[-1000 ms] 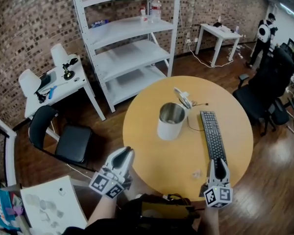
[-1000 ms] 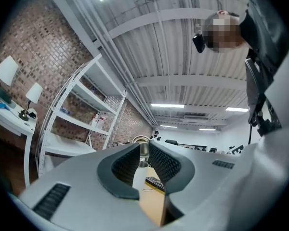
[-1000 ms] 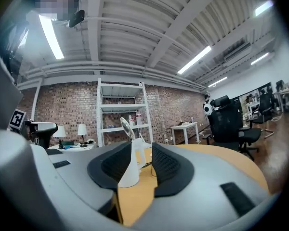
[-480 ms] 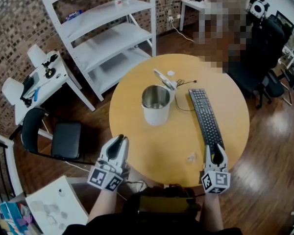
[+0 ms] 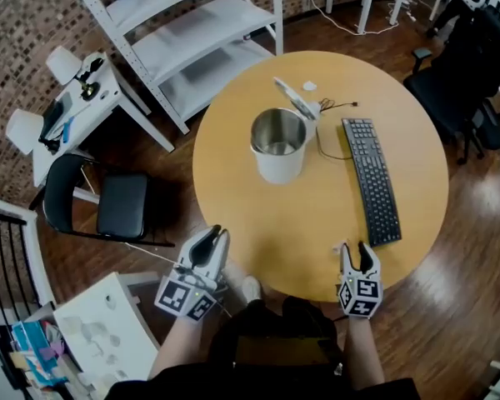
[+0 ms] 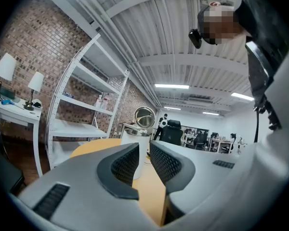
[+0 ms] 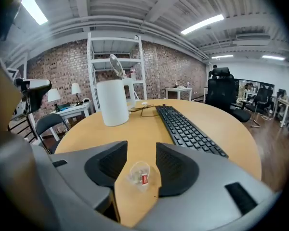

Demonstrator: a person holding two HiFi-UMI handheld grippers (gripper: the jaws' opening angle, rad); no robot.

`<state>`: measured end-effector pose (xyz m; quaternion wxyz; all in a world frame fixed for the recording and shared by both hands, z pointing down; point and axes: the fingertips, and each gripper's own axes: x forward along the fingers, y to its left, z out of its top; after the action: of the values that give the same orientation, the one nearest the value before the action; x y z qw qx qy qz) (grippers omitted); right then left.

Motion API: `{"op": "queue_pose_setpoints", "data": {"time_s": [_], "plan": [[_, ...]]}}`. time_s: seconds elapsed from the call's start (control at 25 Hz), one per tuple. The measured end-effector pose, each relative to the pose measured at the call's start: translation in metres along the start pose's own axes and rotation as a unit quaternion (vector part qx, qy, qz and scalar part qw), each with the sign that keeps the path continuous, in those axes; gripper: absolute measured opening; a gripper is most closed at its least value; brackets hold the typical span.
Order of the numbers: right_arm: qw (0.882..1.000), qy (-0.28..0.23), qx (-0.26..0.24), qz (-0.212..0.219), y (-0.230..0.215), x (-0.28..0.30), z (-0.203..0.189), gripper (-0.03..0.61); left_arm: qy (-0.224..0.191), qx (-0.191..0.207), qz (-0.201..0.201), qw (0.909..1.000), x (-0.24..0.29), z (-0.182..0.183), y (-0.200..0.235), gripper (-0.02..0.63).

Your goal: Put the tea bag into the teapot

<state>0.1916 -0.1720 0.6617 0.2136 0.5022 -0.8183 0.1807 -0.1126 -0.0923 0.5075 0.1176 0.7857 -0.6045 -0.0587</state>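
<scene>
**A:** What had just changed?

**B:** R gripper (image 5: 357, 255) jaws were opening, wider than a sec before. It had also come off the near end of the keyboard (image 5: 372, 182) and sat by the table's (image 5: 233, 198) near edge, w/ the tea bag (image 7: 138, 173) lying btw its pads.

**A:** Gripped?

**B:** No. Pads stood clear of it on both sides. Bag lay flat on the wood just in from the near edge, not lifted.

**A:** L gripper (image 5: 214, 236)?

**B:** Same spot as before, hanging off the table's near-left edge. Jaws nearly together w/ a slim gap, nothing in it.

**A:** And the teapot (image 5: 278, 147)?

**B:** Stood around the table's middle, towards the far side, w/ its lid (image 5: 293, 98) flipped up and mouth open. Well apart from the bag. Keyboard ran along the right side, beside it.

**A:** So what did that mean for the task?

**B:** Looked like the pick was lined up but not made, so basically nothing done yet. Next would prob. be closing on the bag. It's small, thin and limp, so the pads could skid it along the wood or catch only a corner. Then a carry across to the pot's mouth, w/ the lid already out of the way.
</scene>
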Motion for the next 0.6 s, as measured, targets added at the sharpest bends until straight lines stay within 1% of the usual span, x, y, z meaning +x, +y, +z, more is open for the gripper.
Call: {"op": "queue_pose_setpoints", "data": {"time_s": [0.16, 0.44, 0.6], "plan": [[0.999, 0.039, 0.000, -0.006, 0.006, 0.022, -0.028, 0.192, 0.022, -0.005, 0.006, 0.9997, -0.002, -0.015, -0.001, 0.049], [0.996, 0.093, -0.016, -0.009, 0.010, 0.034, -0.070, 0.190, 0.050, -0.006, 0.010, 0.9987, -0.014, -0.030, -0.005, 0.049], [0.996, 0.093, -0.016, -0.009, 0.013, 0.037, -0.073, 0.190, 0.054, -0.007, 0.014, 0.9984, -0.019, -0.031, -0.001, 0.049]]}}
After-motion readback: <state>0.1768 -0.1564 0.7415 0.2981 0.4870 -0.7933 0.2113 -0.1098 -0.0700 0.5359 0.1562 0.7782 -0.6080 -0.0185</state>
